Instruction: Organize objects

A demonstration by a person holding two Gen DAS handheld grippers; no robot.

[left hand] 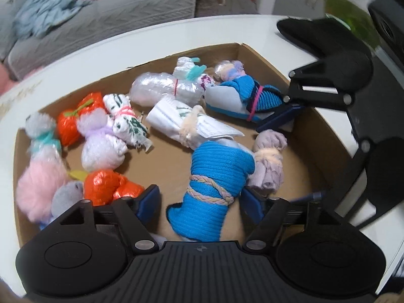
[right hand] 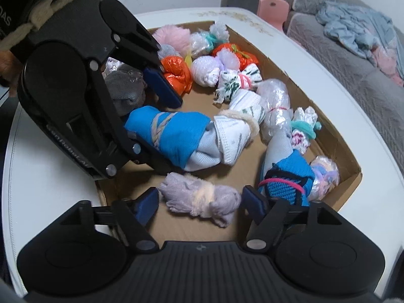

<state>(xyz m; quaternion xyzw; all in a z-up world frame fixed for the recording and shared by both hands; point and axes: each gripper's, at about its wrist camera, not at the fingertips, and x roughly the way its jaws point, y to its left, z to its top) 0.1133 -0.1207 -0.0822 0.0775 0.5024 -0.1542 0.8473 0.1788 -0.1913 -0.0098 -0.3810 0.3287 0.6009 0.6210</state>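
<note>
Left wrist view: we see the blue sock bundle (left hand: 214,192) lying low at centre in the cardboard box (left hand: 325,131), between the left tool (left hand: 199,202) pads, which stand apart and clear of it. Right wrist view: our right tool (right hand: 200,203) likewise straddles the lilac bundle (right hand: 202,199), pads apart, gripping nothing. We judge both bundles were just set down among the tied bundles, on the white worktop (right hand: 63,184).

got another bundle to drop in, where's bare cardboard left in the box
Bare floor shows in the box middle, between the white bundle, the lilac plastic bundle and the blue bundle. A second patch lies before the lavender bundle in the near corner. The far side is crowded.
</note>
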